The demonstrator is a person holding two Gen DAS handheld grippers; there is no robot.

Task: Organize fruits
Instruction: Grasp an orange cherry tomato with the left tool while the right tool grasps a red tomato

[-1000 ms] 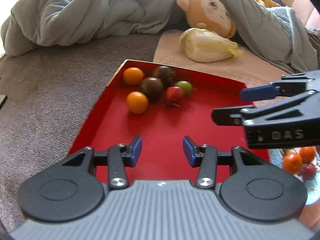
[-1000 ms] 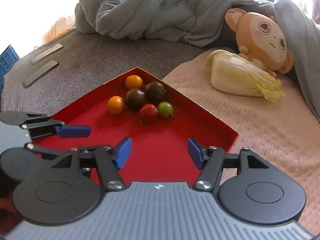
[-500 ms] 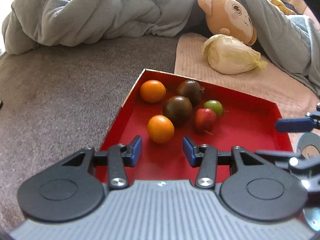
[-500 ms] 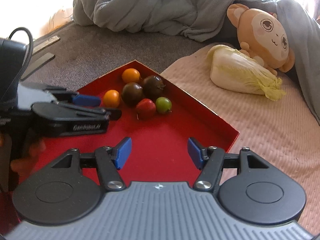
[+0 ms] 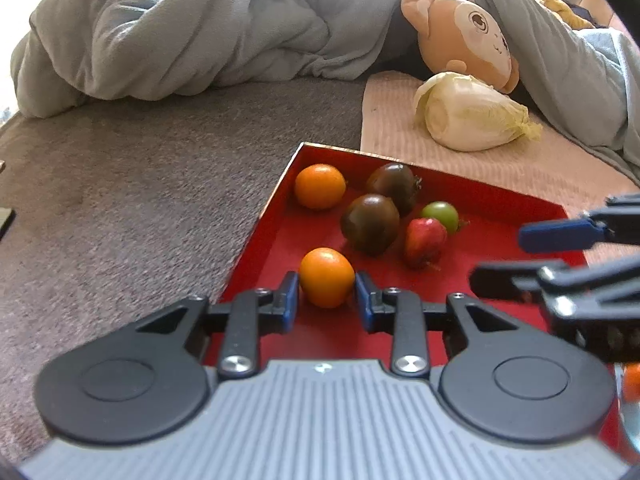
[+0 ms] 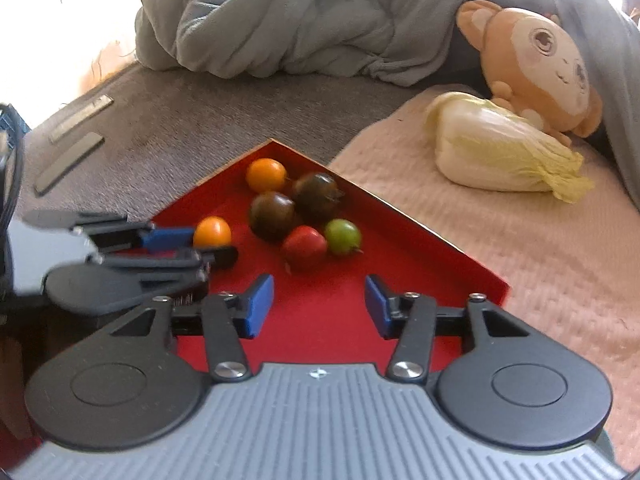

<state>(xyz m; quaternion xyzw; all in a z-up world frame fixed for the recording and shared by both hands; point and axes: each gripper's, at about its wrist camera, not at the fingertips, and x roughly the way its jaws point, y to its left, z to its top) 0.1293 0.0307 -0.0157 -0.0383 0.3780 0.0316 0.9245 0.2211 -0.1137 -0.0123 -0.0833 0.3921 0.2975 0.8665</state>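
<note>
A red tray [image 5: 256,256] holds two orange fruits, two dark brown ones [image 5: 370,228], a green one [image 5: 440,216] and a red one [image 5: 424,242]. My left gripper [image 5: 326,296] reaches into the tray's near left part. Its jaws are closing, and the blue pads touch both sides of the near orange fruit [image 5: 326,278]. In the right wrist view, that gripper [image 6: 212,245] comes in from the left around the same fruit [image 6: 212,232]. My right gripper [image 6: 318,306] hovers just short of the red fruit [image 6: 304,248]. Its jaws are closing with nothing between them.
A grey blanket [image 5: 180,32] and a plush monkey [image 5: 464,36] lie behind the tray. A pale cabbage [image 6: 500,156] rests on a beige cloth [image 6: 540,260]. Two flat bars [image 6: 68,164] lie on the grey carpet at left. An orange fruit [image 5: 632,382] shows at the far right edge.
My left gripper moved forward to the near orange fruit and its jaws narrowed onto it. The right gripper edged closer to the fruits and its jaws narrowed.
</note>
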